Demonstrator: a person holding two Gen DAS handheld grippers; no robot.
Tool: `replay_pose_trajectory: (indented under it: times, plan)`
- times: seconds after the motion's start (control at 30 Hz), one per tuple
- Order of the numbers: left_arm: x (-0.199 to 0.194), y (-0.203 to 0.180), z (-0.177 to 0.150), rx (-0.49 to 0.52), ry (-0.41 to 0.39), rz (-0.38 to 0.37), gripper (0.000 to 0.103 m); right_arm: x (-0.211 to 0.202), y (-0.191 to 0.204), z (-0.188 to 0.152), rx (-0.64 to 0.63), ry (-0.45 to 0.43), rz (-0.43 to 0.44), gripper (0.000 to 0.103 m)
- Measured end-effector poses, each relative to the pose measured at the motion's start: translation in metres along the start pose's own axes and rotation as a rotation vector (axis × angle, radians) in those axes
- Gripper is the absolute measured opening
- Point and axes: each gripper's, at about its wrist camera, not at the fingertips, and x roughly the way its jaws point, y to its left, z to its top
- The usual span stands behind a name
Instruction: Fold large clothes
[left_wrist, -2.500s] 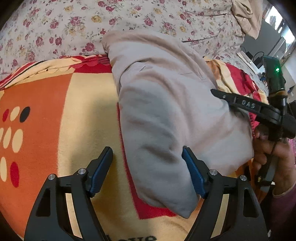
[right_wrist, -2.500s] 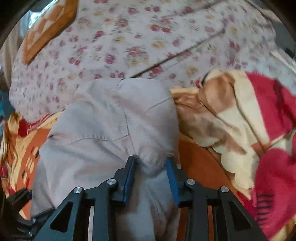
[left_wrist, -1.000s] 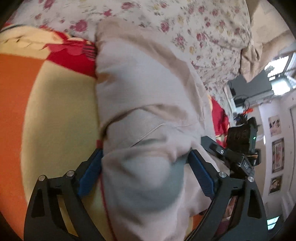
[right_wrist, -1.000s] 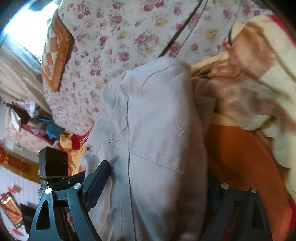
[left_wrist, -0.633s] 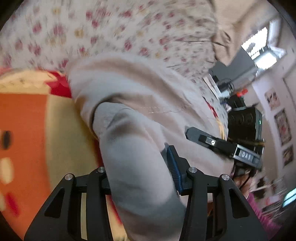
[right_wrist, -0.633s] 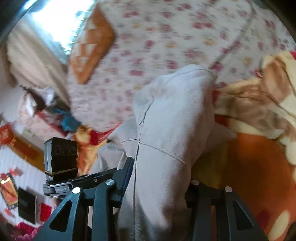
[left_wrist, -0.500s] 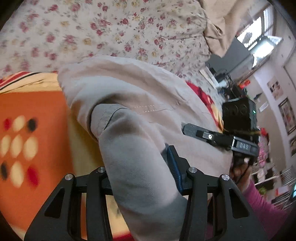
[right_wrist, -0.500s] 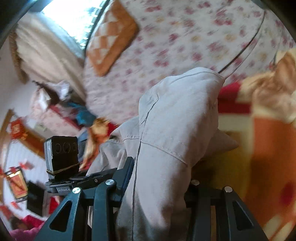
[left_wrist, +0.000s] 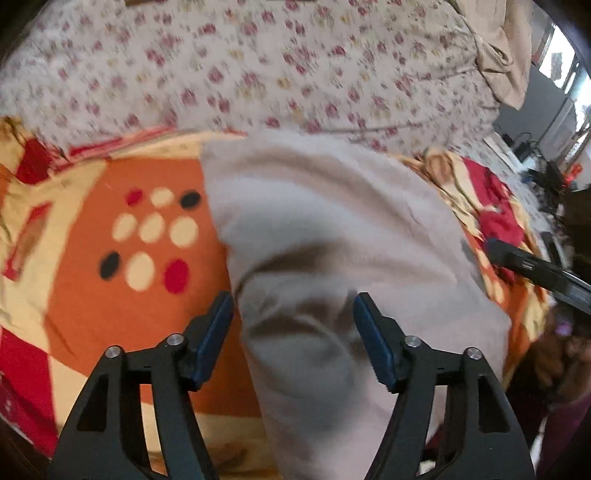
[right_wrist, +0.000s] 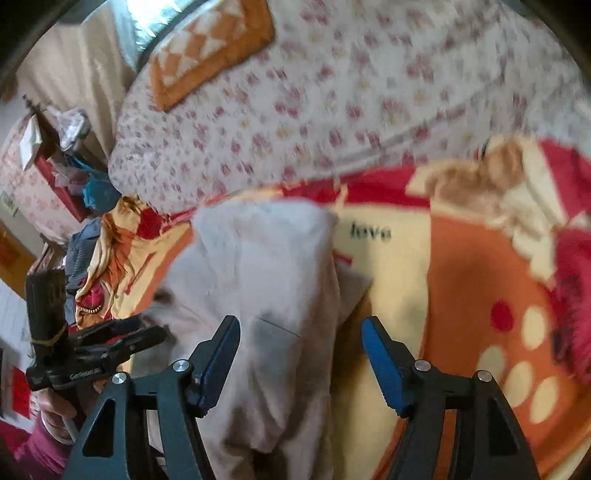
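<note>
A pale grey-beige garment (left_wrist: 332, 221) lies folded into a thick bundle on the orange, cream and red blanket (left_wrist: 110, 295). My left gripper (left_wrist: 293, 325) hovers over the bundle's near end. Its jaws are opening, the cloth is between them, and the blue pads stand clear of it. In the right wrist view the same garment (right_wrist: 266, 258) runs between the fingers of my right gripper (right_wrist: 301, 350). Those jaws are opening too, with a clear gap beside the right pad. The left gripper (right_wrist: 147, 328) shows at the left edge, held by a hand (right_wrist: 55, 410).
A floral sheet (left_wrist: 258, 74) covers the bed behind the blanket (right_wrist: 461, 277). An orange checked cushion (right_wrist: 210, 48) lies on it at the far side. A beige cloth (left_wrist: 506, 55) hangs at the upper right. Cluttered boxes and clothes (right_wrist: 62, 155) stand beside the bed.
Both grippers were shut on the garment half a second ago and have let go. The bundle now rests on the blanket, and both grippers have drawn back and up.
</note>
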Motion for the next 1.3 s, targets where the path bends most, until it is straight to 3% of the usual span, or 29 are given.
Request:
replay_pose_trajectory:
  times: [0.17, 0.27, 0.37, 0.43, 0.5, 0.6, 0.87, 0.97, 1.03, 1.1, 1.3]
  plan:
    - [0.021, -0.004, 0.004, 0.007, 0.003, 0.118, 0.069, 0.014, 0.035, 0.011, -0.087, -0.003, 0.033, 0.066]
    - [0.03, -0.003, -0.003, 0.002, 0.02, 0.129, 0.069, 0.045, 0.041, 0.019, -0.086, 0.029, 0.003, 0.066]
    - [0.035, -0.001, -0.009, -0.007, 0.011, 0.121, 0.069, 0.083, 0.03, 0.017, -0.097, 0.095, -0.164, 0.064]
    - [0.038, -0.001, -0.012, -0.008, 0.014, 0.107, 0.07, 0.097, 0.015, 0.007, -0.085, 0.136, -0.206, 0.063]
    - [0.042, -0.003, -0.014, -0.005, 0.02, 0.102, 0.07, 0.103, -0.001, 0.0, -0.049, 0.144, -0.194, 0.065]
    - [0.042, -0.007, -0.018, 0.006, -0.004, 0.128, 0.074, 0.091, -0.009, 0.0, -0.013, 0.138, -0.171, 0.065]
    - [0.04, -0.003, -0.022, -0.003, -0.021, 0.136, 0.077, 0.02, 0.034, -0.026, -0.153, 0.088, -0.101, 0.065]
    - [0.038, -0.004, -0.025, -0.001, -0.034, 0.143, 0.078, 0.024, 0.038, -0.051, -0.195, 0.143, -0.135, 0.065]
    - [0.035, -0.004, -0.027, -0.01, -0.041, 0.139, 0.078, 0.041, 0.026, -0.066, -0.152, 0.194, -0.167, 0.066]
    - [0.03, -0.003, -0.029, -0.024, -0.039, 0.145, 0.078, 0.042, 0.016, -0.075, -0.084, 0.203, -0.136, 0.067]
    - [0.007, -0.011, -0.041, 0.004, -0.099, 0.206, 0.078, 0.001, 0.023, -0.07, -0.106, 0.087, -0.172, 0.068]
